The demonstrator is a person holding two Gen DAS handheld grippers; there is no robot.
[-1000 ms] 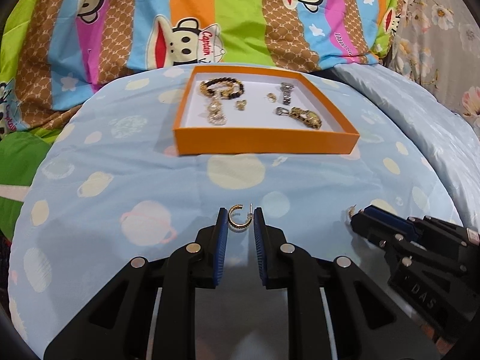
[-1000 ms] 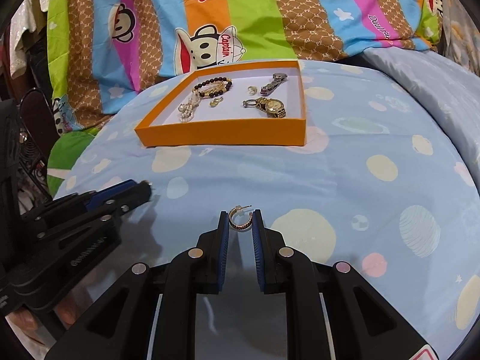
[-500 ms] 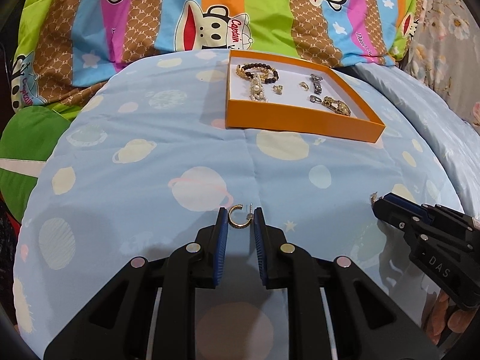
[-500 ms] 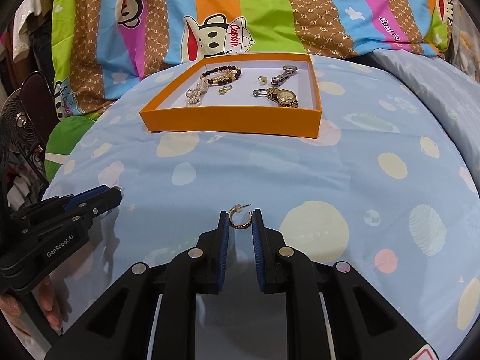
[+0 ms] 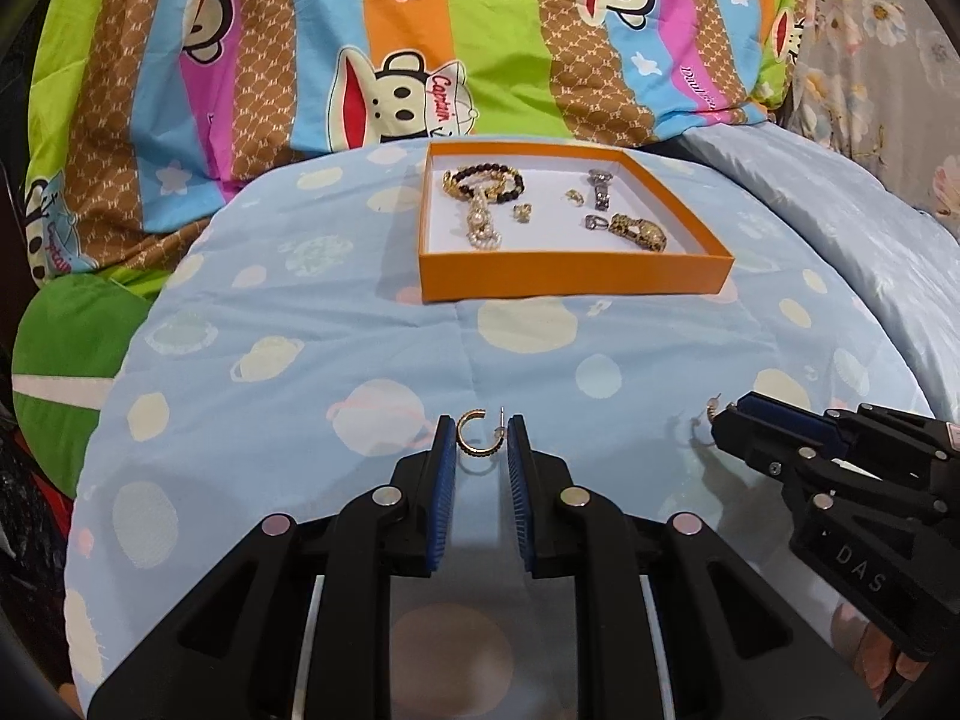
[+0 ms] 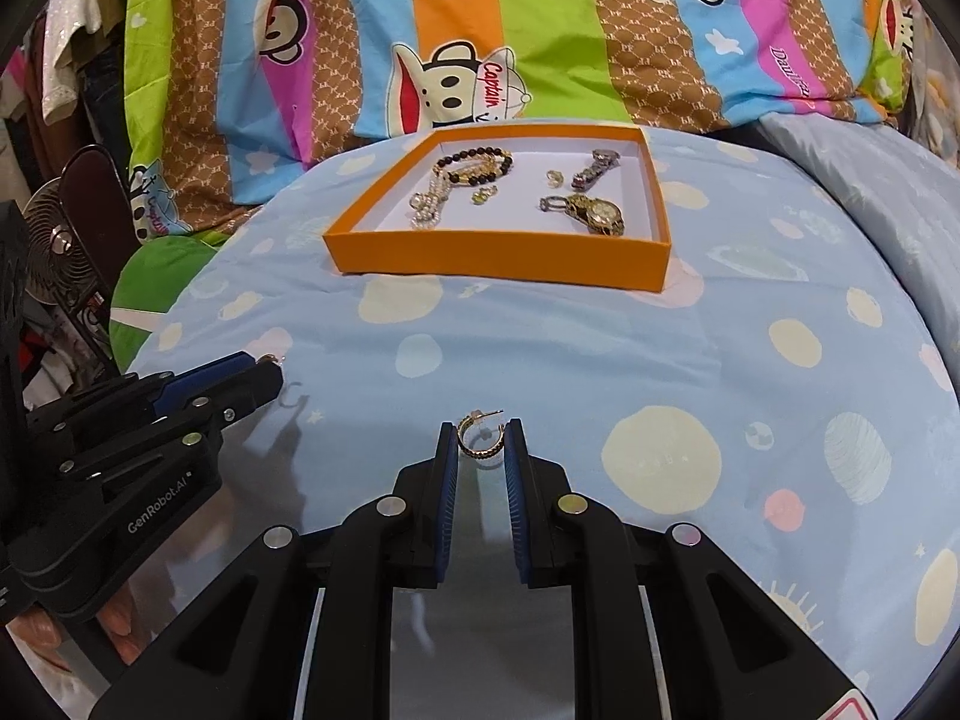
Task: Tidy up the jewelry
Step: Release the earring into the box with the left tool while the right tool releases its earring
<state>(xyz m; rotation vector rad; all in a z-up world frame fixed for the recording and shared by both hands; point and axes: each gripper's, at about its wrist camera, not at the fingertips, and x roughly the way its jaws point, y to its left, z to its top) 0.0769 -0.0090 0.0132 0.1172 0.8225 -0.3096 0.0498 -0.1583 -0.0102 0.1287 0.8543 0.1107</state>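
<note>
Both grippers, left [image 5: 480, 441] and right [image 6: 482, 441], each pinch a hoop earring [image 5: 478, 435], held short of the tray [image 5: 573, 285] for drop-off.

Bright, even light; sharp centre, fisheye-bent dark corners.

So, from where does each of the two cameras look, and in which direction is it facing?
Left wrist: sits behind the left claw, which pinches a gold hoop earring; faces the orange tray across the blue bedspread; the right claw shows at right.
Right wrist: sits behind the right claw, which pinches another hoop earring; faces the same tray; the left claw shows at left.
Shared: tray, bedspread, striped monkey blanket.
</note>
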